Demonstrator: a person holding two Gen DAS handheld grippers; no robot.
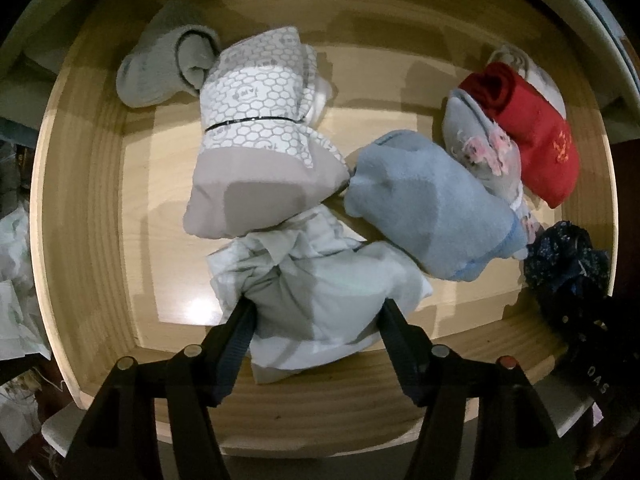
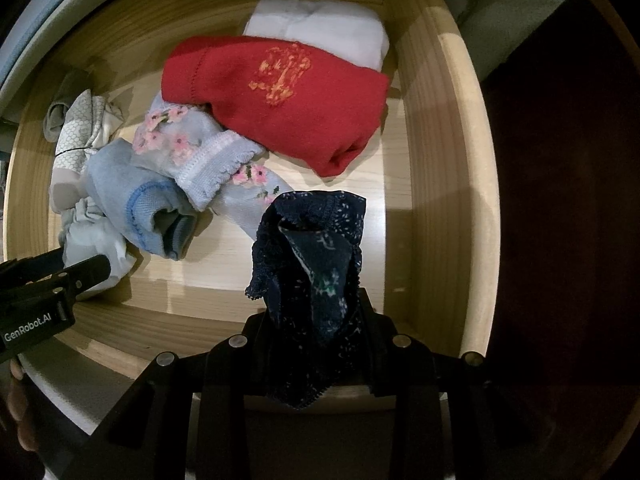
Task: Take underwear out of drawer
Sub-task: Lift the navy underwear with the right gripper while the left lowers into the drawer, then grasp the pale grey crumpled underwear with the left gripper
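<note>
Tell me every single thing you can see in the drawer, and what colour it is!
wooden drawer: one, pale wood, holds everything
red underwear: one, red with orange stitching, far right
white garment: one, white, behind the red
floral underwear: one, pale grey with pink flowers, middle
blue underwear: one, light blue, middle
honeycomb-print underwear: one, white and grey, left
grey bundle: one, grey, far left
pale garment: one, between the fingers
navy underwear: one, dark blue
left gripper: black
right gripper: black, shut

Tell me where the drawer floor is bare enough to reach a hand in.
Bare patches of the wooden drawer: along its right wall beside the red embroidered underwear, and the front left corner by the pale white garment. The middle is crowded: the light blue fleece roll, the floral grey pair and the honeycomb-print bundle lie packed together.
</note>
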